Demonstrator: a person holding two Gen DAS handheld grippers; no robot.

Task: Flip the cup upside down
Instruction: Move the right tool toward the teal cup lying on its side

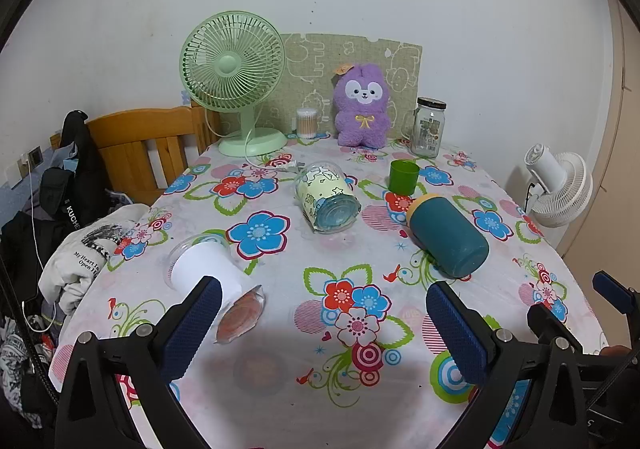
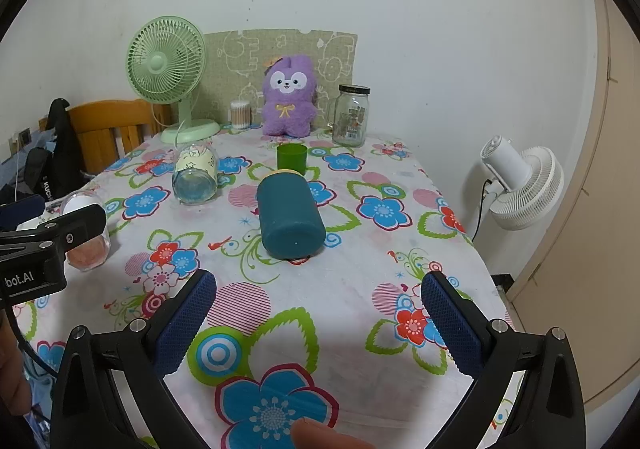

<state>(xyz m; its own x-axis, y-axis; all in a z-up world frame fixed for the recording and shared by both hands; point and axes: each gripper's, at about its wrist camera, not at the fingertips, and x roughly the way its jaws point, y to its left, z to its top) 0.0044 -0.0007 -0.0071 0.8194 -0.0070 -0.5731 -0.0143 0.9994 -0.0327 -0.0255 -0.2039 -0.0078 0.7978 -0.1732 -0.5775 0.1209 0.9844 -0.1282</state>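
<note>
A small green cup (image 1: 404,177) stands upright, mouth up, toward the back of the floral table; it also shows in the right wrist view (image 2: 292,157). A teal cup with a yellow rim (image 1: 446,235) lies on its side in front of it (image 2: 289,220). A clear cup with a cartoon sleeve (image 1: 326,196) lies on its side (image 2: 195,177). A clear cup with a white insert (image 1: 212,281) lies at the left (image 2: 86,227). My left gripper (image 1: 324,303) is open and empty, its left finger over the white-insert cup. My right gripper (image 2: 319,291) is open and empty, short of the teal cup.
At the back stand a green desk fan (image 1: 234,77), a cotton-swab jar (image 1: 306,123), a purple plush (image 1: 362,107) and a glass mason jar (image 1: 429,127). A wooden chair with clothes (image 1: 136,153) is left of the table. A white fan (image 2: 520,185) stands off the right edge.
</note>
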